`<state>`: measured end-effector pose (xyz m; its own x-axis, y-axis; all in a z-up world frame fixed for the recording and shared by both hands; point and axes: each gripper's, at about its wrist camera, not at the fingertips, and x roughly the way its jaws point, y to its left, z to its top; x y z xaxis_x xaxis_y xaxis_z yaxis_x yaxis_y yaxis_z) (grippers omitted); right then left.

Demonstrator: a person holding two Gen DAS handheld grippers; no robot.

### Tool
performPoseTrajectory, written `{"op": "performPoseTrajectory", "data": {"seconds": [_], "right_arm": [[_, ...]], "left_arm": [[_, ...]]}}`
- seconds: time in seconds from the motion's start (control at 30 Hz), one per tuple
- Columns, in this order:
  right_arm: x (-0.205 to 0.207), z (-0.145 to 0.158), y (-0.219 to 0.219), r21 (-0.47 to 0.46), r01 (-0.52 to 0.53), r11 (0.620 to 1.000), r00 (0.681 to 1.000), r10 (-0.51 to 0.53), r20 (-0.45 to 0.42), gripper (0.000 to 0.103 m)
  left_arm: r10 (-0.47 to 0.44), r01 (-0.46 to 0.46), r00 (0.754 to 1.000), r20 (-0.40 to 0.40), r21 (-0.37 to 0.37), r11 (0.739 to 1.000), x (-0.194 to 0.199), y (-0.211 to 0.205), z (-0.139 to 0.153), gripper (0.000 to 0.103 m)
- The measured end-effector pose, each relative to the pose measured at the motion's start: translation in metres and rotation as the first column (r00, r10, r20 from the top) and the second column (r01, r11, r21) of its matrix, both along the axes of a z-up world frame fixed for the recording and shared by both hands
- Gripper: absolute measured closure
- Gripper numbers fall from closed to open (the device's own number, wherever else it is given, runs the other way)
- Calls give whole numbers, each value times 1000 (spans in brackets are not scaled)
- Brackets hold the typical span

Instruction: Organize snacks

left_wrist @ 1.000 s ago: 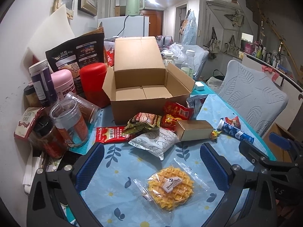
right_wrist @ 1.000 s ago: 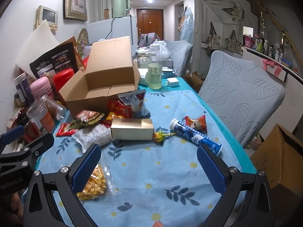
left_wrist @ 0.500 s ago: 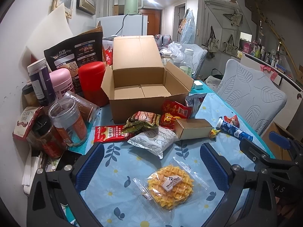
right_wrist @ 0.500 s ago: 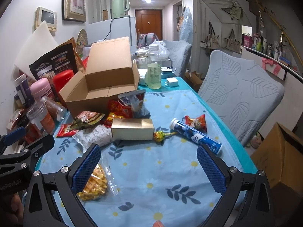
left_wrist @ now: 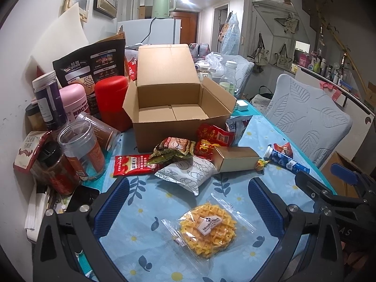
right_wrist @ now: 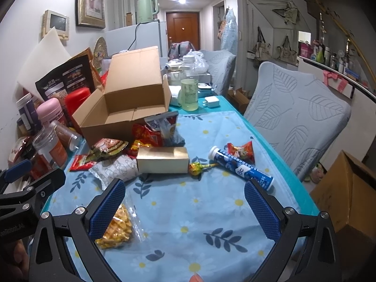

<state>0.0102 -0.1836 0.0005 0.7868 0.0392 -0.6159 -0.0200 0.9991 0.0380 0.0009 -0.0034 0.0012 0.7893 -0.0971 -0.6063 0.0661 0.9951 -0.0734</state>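
Matt corrugated cardboard is seen in the box [left_wrist: 174,98]; glossy clear plastic wraps the waffle [left_wrist: 208,231]; the tablecloth [right_wrist: 199,211] looks smooth.

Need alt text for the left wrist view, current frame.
The open left gripper hovers low over a bagged yellow waffle snack on a blue floral tablecloth. Beyond it, loose snack packets and a small gold box lie before an empty open cardboard box; jars and canisters crowd the left, and the right gripper shows at right.
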Motion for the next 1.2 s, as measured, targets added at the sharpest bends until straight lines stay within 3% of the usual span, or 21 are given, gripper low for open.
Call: {"op": "performPoseTrajectory", "data": {"seconds": [0.5, 0.93, 1.2], "right_arm": [[-22, -15, -10, 17, -15, 1000, 1000, 15, -27, 0], [-30, -58, -14, 53, -87, 995, 988, 93, -125, 0], [-22, -74, -11, 70, -118, 991, 979, 128, -160, 0]], "left_arm": [[-46, 45, 998, -47, -33, 998, -23, -9, -19, 0], [-98, 84, 971, -217, -71, 994, -28, -10, -77, 0], [-72, 39, 959, -274, -123, 992, -9, -4, -85, 0]]}}
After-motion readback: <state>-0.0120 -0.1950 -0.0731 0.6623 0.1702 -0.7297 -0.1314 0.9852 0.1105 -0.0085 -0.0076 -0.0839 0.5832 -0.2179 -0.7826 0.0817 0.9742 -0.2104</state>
